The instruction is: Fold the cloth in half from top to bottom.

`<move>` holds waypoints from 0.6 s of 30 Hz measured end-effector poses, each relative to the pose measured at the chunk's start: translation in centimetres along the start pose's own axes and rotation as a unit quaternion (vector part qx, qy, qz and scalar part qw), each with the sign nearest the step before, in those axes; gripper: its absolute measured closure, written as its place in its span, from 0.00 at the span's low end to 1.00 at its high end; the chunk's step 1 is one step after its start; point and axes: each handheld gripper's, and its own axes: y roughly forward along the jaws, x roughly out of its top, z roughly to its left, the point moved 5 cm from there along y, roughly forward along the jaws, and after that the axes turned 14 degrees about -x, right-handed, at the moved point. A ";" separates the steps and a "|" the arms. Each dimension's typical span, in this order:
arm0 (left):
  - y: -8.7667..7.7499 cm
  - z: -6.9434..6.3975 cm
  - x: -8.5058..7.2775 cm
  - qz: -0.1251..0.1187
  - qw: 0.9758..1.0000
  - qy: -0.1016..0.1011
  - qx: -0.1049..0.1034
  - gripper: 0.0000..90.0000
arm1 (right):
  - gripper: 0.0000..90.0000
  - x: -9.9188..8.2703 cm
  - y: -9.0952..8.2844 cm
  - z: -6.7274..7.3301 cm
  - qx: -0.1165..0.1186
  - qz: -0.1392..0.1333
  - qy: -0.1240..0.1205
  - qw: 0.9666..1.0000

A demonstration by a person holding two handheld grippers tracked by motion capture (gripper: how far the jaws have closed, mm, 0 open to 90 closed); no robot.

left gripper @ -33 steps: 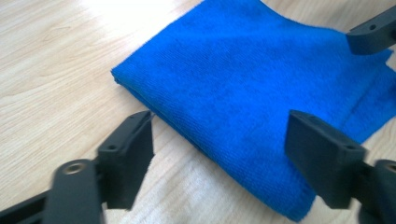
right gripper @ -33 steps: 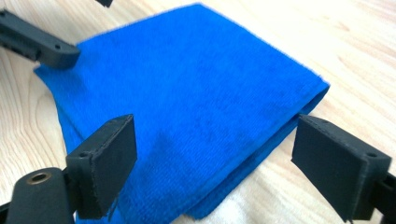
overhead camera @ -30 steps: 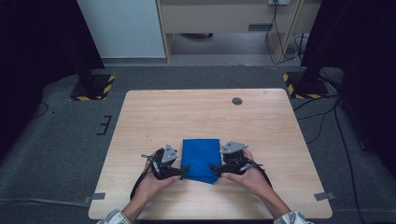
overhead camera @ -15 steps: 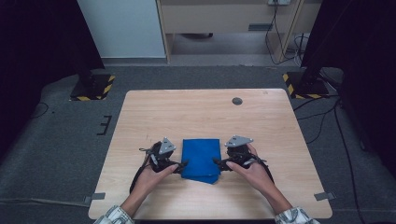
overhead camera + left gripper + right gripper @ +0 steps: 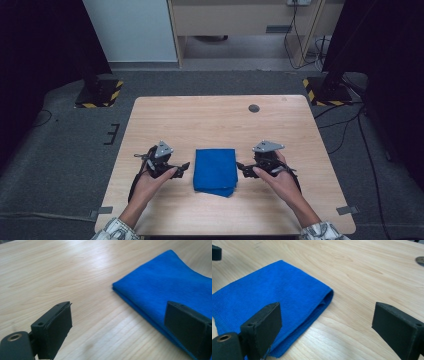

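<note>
Overhead forward-down view; two close gripper views sharing blue cloth [image 5: 215, 170].

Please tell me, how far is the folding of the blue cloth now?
Done: the blue cloth lies folded into a neat stack on the table. In hand: nothing; the left gripper and right gripper sit open on either side of it, apart from it. Left: perhaps one more fold, though it may be finished.
</note>
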 end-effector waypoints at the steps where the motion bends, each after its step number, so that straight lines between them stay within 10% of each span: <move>1: -0.2 0.3 0.0 -0.002 1.000 -0.003 0.003 0.08 | 0.10 0.0 -0.2 -0.3 -0.001 -0.001 0.004 1.000; 18: -2.6 4.4 -2.3 0.018 0.998 -0.036 0.045 0.08 | 0.11 -3.0 -2.7 -8.6 -0.075 0.000 0.067 0.995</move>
